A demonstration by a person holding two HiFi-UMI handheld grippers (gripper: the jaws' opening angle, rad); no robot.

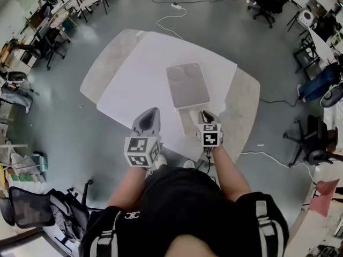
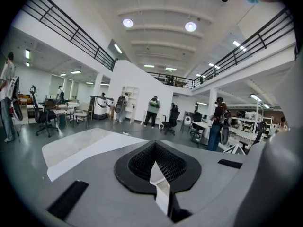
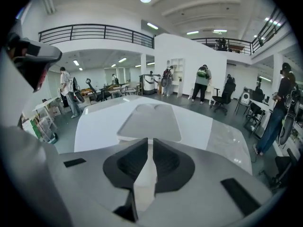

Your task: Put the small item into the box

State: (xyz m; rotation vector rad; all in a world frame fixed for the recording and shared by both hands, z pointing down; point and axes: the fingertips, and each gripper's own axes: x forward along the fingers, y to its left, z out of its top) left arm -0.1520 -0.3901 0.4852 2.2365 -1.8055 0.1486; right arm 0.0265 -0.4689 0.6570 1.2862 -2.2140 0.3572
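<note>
A flat grey box (image 1: 187, 84) with rounded corners lies lid-up on the white sheet (image 1: 139, 74) covering the table. In the right gripper view the box (image 3: 149, 122) sits straight ahead, just past the jaws. My right gripper (image 1: 206, 113) hovers at the box's near edge. Its jaws (image 3: 150, 143) stand a narrow slit apart with nothing between them. My left gripper (image 1: 151, 111) hangs over the sheet to the left of the box. Its jaws (image 2: 155, 148) are shut and hold nothing. A small pale speck (image 1: 222, 109) lies by the box's near right corner; I cannot tell what it is.
The sheet overhangs a grey tabletop (image 1: 244, 106) that shows at both sides. Office chairs (image 1: 268, 1) and a white cable (image 1: 171, 17) are on the floor beyond the table. Several people (image 3: 202, 82) stand far off by desks.
</note>
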